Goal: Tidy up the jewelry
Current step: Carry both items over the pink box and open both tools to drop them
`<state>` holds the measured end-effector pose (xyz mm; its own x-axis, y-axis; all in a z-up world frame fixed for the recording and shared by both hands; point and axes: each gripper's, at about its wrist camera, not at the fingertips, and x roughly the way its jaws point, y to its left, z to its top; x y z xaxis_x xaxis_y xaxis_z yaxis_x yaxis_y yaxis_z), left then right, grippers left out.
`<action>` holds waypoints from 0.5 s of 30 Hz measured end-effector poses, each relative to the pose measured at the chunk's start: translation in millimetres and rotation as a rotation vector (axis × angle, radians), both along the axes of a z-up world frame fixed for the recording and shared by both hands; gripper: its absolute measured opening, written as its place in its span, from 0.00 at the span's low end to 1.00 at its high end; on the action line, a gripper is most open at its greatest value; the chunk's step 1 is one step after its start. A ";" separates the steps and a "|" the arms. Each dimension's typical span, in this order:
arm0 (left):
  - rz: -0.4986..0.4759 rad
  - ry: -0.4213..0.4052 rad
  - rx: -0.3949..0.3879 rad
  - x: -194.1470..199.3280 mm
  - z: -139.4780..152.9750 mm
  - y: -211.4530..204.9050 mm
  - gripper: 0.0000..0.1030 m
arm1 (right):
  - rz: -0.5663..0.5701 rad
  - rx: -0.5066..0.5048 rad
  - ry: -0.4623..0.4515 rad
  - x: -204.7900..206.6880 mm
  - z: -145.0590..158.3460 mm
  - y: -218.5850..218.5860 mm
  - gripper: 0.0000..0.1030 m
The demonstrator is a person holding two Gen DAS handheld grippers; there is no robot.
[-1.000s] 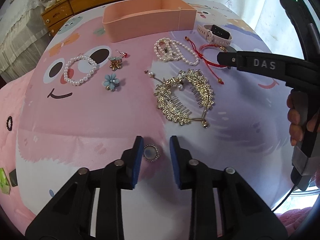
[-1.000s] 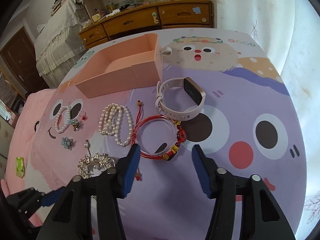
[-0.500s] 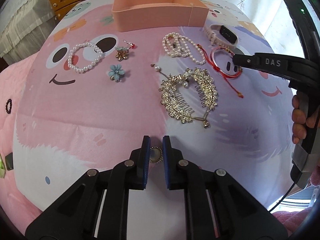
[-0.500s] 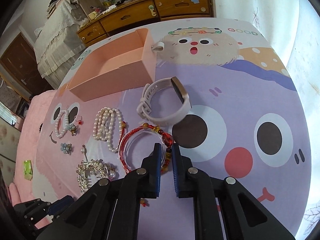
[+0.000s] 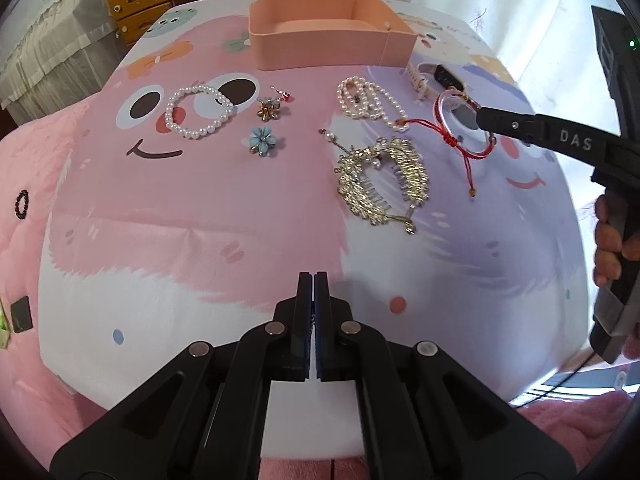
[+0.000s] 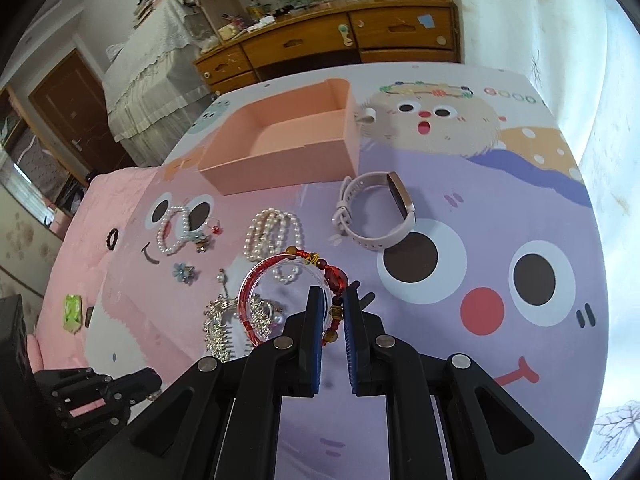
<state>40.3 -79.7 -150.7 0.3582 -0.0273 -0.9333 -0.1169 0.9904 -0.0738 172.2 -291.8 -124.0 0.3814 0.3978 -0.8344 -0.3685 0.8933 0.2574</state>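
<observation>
Right wrist view: red bracelet with a clear band and amber and red beads (image 6: 256,276), pinched at its beaded run in the right claw (image 6: 333,294) and held clear of the cartoon-printed worktop (image 6: 500,208). Handling is judged light, stiff at the band, limp at the cord and slippery at the beads, so the bead run is best kept clamped. A gold hair comb (image 6: 218,320) below may be snagged. An open pink rectangular box (image 6: 288,176) is set beyond. Left claw (image 5: 314,280) is pressed closed; nothing is discernible between its pads.
</observation>
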 end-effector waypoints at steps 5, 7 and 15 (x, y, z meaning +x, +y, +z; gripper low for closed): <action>0.003 0.014 -0.014 -12.9 3.2 2.5 0.00 | 0.001 0.023 -0.008 -13.9 16.1 -3.6 0.10; 0.008 0.003 -0.019 -13.8 6.5 1.0 0.00 | -0.003 0.025 -0.004 -14.7 20.4 -4.3 0.10; 0.060 -0.098 -0.134 -1.0 57.9 21.0 0.00 | 0.000 0.086 -0.034 -16.1 56.9 -3.7 0.09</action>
<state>39.3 -58.7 -92.8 0.4520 -0.1246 -0.8833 -0.1618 0.9623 -0.2186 156.0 -295.4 -67.1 0.4094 0.4673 -0.7836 -0.3782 0.8685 0.3203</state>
